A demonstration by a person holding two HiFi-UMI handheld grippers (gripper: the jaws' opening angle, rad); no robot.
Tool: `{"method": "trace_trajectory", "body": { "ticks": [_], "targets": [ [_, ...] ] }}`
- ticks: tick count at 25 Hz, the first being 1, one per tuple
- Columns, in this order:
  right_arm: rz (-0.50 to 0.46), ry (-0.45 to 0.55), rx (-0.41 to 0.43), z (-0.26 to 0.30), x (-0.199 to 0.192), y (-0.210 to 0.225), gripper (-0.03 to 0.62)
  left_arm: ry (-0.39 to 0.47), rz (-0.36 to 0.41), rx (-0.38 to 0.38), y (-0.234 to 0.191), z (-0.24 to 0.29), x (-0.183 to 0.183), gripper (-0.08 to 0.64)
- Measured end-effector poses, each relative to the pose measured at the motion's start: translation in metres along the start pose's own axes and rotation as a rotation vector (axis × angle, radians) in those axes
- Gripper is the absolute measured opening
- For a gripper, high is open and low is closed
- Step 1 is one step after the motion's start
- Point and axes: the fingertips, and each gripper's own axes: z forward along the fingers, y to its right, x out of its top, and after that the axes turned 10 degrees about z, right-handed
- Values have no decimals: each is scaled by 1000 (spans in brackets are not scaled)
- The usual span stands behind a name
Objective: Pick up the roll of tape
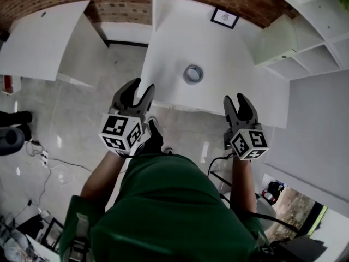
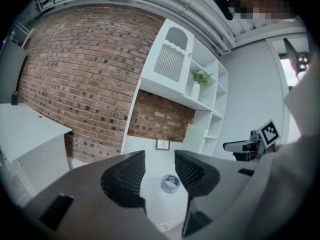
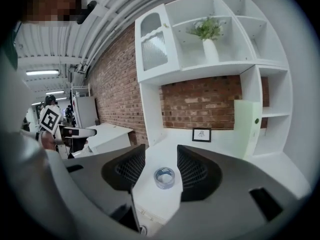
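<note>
A grey roll of tape (image 1: 193,73) lies flat on the white table (image 1: 218,42), near its front edge. My left gripper (image 1: 138,92) is open at the table's front left corner, short of the tape, with nothing between its jaws. My right gripper (image 1: 240,101) hangs open off the front edge, to the right of the tape. In the left gripper view the tape (image 2: 170,183) shows between the open jaws of the left gripper (image 2: 160,170), some way ahead. In the right gripper view the tape (image 3: 164,177) lies likewise ahead of the right gripper (image 3: 161,165).
A small framed picture (image 1: 224,17) leans at the back of the table against the brick wall. White shelving (image 1: 305,42) stands to the right, with a potted plant (image 3: 209,31) on a shelf. A second white table (image 1: 43,37) stands to the left. Cables (image 1: 46,160) lie on the floor.
</note>
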Motion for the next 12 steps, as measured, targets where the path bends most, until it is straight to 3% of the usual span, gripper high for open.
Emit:
{"method": "trace_trajectory", "body": {
  "ticks": [4, 12],
  "targets": [
    [-96, -120, 66, 45, -16, -10, 215, -17, -23, 3, -28, 20, -4, 193],
    [-441, -356, 222, 94, -56, -28, 202, -66, -46, 25, -61, 34, -22, 193]
  ]
}}
